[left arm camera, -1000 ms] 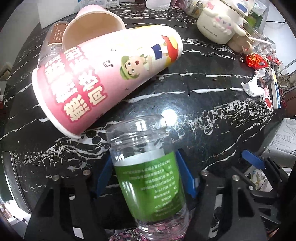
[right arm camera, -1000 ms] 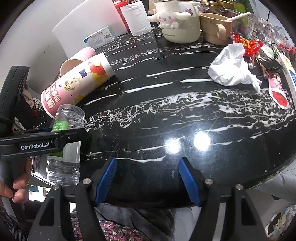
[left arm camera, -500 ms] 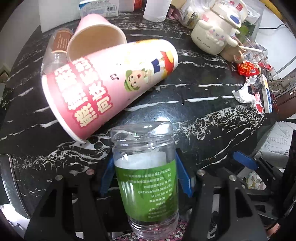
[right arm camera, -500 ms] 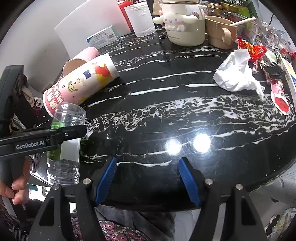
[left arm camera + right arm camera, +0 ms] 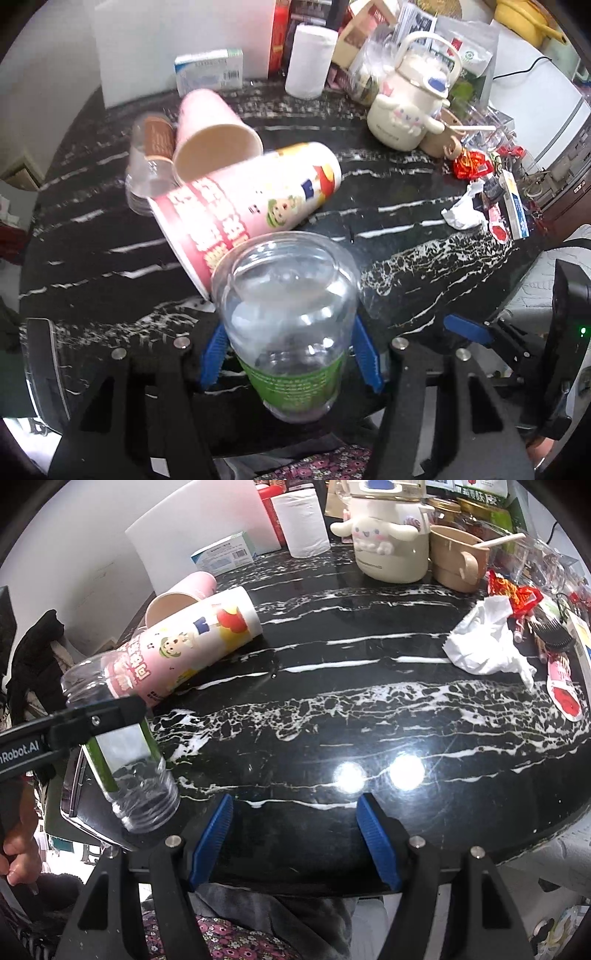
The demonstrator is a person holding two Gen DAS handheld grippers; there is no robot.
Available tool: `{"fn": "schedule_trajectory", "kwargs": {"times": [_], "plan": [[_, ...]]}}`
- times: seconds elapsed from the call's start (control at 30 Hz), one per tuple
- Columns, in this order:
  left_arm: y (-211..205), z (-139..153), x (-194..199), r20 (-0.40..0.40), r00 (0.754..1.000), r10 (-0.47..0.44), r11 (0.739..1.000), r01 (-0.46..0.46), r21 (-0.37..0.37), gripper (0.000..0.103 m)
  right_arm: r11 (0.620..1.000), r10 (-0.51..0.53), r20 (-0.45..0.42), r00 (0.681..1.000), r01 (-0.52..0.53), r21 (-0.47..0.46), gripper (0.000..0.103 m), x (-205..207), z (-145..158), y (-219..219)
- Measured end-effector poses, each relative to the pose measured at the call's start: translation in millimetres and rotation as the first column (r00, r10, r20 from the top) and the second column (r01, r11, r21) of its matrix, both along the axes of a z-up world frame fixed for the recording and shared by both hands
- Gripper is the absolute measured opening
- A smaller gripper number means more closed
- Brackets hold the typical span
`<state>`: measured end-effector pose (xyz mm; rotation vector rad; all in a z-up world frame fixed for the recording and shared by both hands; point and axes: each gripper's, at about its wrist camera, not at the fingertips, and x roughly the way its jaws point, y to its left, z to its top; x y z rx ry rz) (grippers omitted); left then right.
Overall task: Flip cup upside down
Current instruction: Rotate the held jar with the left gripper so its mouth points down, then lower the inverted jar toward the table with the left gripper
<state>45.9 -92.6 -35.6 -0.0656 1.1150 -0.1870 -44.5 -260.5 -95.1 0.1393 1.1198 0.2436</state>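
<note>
My left gripper (image 5: pixel 290 354) is shut on a clear plastic jar with a green label (image 5: pixel 291 321), held above the near left edge of the black marble table (image 5: pixel 406 236). The jar is tilted, with its open mouth up and away from me. In the right wrist view the jar (image 5: pixel 122 738) leans in the air at the left, with the left gripper's black finger (image 5: pixel 96 720) across it. My right gripper (image 5: pixel 295 834) is open and empty over the table's front edge.
Two pink paper cups (image 5: pixel 251 199) and a clear brown-labelled jar (image 5: pixel 151 155) lie on their sides at the far left. A white character kettle (image 5: pixel 388 546), a tan mug (image 5: pixel 458 561), a paper roll (image 5: pixel 303 524), a crumpled tissue (image 5: pixel 487 642) and small clutter stand behind and right.
The left gripper has lifted the jar and tipped its mouth forward and away. The camera now looks down the jar from above. The right gripper has barely moved.
</note>
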Motion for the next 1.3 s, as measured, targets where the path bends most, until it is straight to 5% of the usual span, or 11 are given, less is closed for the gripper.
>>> {"fn": "schedule_trajectory", "kwargs": {"times": [0.3, 1.3], "plan": [[11, 20, -19, 0.092, 0.996, 0.007, 0.999, -0.010, 0.037, 0.058, 1.000, 0.014, 0.011, 1.000, -0.014, 0.001, 0.070, -2, 4, 6], [64, -3, -61, 0.198, 0.973, 0.123, 0.989, -0.136, 0.052, 0.058, 0.993, 0.119, 0.021, 0.993, -0.119, 0.010, 0.070, -1, -1, 51]]}}
